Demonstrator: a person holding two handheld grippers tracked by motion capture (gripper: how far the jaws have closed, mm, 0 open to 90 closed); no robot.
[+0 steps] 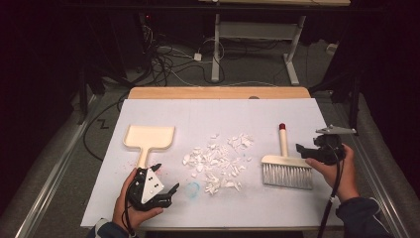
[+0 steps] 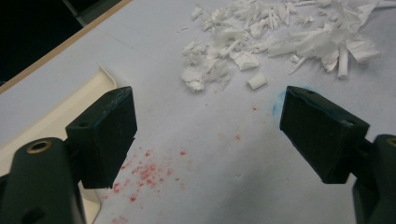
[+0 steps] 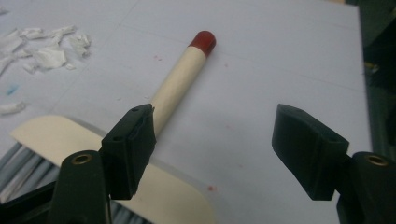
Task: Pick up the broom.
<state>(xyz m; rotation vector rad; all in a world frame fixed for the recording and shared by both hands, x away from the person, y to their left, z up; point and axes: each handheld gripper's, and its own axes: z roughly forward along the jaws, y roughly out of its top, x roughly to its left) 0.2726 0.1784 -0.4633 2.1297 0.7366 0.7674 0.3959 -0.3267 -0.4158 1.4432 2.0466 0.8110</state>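
A cream dustpan (image 1: 148, 138) lies at the table's left, its edge (image 2: 51, 116) showing in the left gripper view. White paper scraps (image 1: 218, 161) are scattered across the middle (image 2: 280, 42). A cream hand brush (image 1: 286, 166) with grey bristles and a red-tipped handle (image 3: 182, 79) lies at the right. My left gripper (image 1: 166, 191) is open near the front edge, just below the dustpan's handle, its jaws apart over bare table (image 2: 208, 135). My right gripper (image 1: 306, 151) is open just right of the brush, with the handle beside its left jaw (image 3: 215, 149).
The white sheet (image 1: 223, 114) covers a wooden table and carries red specks (image 2: 144, 170) and a small blue mark (image 1: 193, 189). Beyond the far edge stand desk legs (image 1: 216, 49) and tangled cables (image 1: 163, 57) on the floor.
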